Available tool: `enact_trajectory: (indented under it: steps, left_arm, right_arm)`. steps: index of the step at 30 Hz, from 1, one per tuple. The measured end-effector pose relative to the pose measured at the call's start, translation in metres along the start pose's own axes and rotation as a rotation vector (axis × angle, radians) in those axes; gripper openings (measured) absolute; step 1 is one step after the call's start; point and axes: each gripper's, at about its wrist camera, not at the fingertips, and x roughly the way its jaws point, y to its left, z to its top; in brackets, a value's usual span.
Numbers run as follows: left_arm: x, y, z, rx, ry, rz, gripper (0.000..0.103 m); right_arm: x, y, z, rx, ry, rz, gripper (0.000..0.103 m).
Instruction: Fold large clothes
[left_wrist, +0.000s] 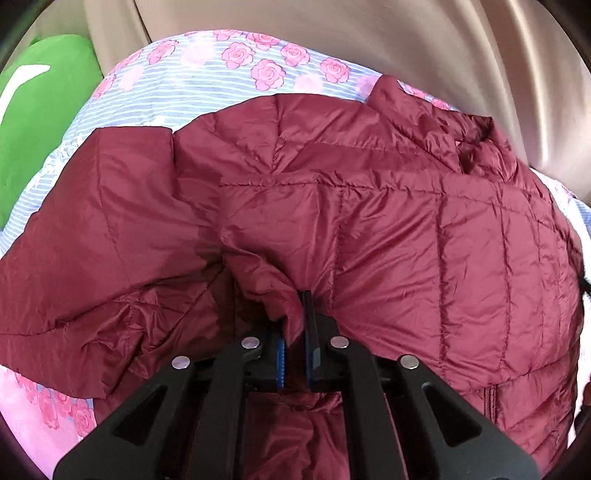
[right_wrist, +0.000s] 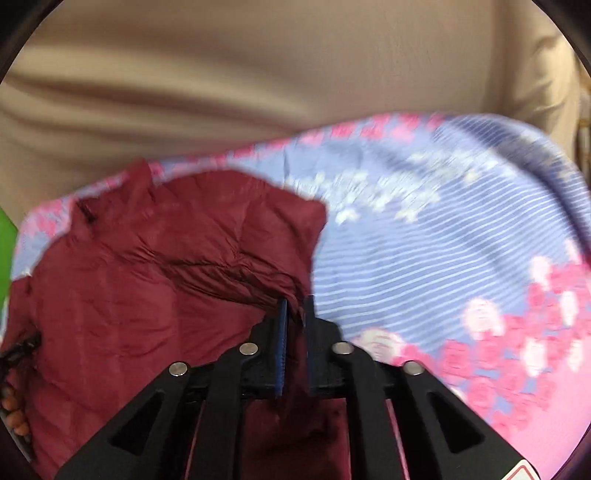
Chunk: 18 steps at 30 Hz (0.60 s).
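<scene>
A maroon quilted puffer jacket (left_wrist: 388, 229) lies spread on a bed with a blue-striped, pink-rose sheet (left_wrist: 207, 81). Its collar is at the far right in the left wrist view, and one sleeve reaches out to the left. My left gripper (left_wrist: 295, 321) is shut on a bunched fold of the jacket near its lower edge. In the right wrist view the jacket (right_wrist: 129, 295) fills the left half. My right gripper (right_wrist: 295, 306) is shut on the jacket's right edge, over the sheet (right_wrist: 443, 258). The right wrist view is motion-blurred.
A green object (left_wrist: 40, 122) lies at the bed's far left. Beige curtain fabric (right_wrist: 258, 74) hangs behind the bed. Bare sheet lies to the right of the jacket in the right wrist view.
</scene>
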Motion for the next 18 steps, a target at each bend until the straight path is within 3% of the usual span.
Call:
enact_trajectory:
  steps: [1, 3, 8, 11, 13, 15, 18]
  left_arm:
    - [0.001, 0.003, -0.001, -0.007, 0.0, -0.013, 0.007]
    - [0.003, 0.006, -0.001, -0.016, -0.007, -0.031, 0.008]
    - [0.003, 0.007, -0.007, -0.004, -0.056, -0.018, 0.009]
    - [0.001, 0.003, -0.007, 0.016, -0.063, 0.0, 0.009]
    - [0.001, 0.004, -0.006, 0.011, -0.064, -0.005, 0.01]
    - [0.002, 0.006, -0.005, 0.003, -0.064, -0.018, 0.011]
    - [0.002, 0.009, -0.008, -0.006, -0.063, -0.034, 0.016]
  right_arm:
    - [-0.009, -0.001, -0.001, -0.005, -0.02, 0.003, 0.019]
    - [-0.032, -0.007, -0.012, -0.07, -0.045, -0.013, 0.043]
    - [-0.027, 0.004, -0.056, -0.365, 0.054, -0.077, 0.045]
    - [-0.008, 0.015, -0.061, -0.425, 0.077, -0.115, 0.044]
    - [-0.003, 0.021, -0.055, -0.421, 0.068, -0.115, 0.04]
    - [-0.006, 0.022, -0.041, -0.353, 0.044, -0.074, 0.003]
    - [-0.026, 0.004, -0.024, -0.189, -0.025, 0.01, 0.002]
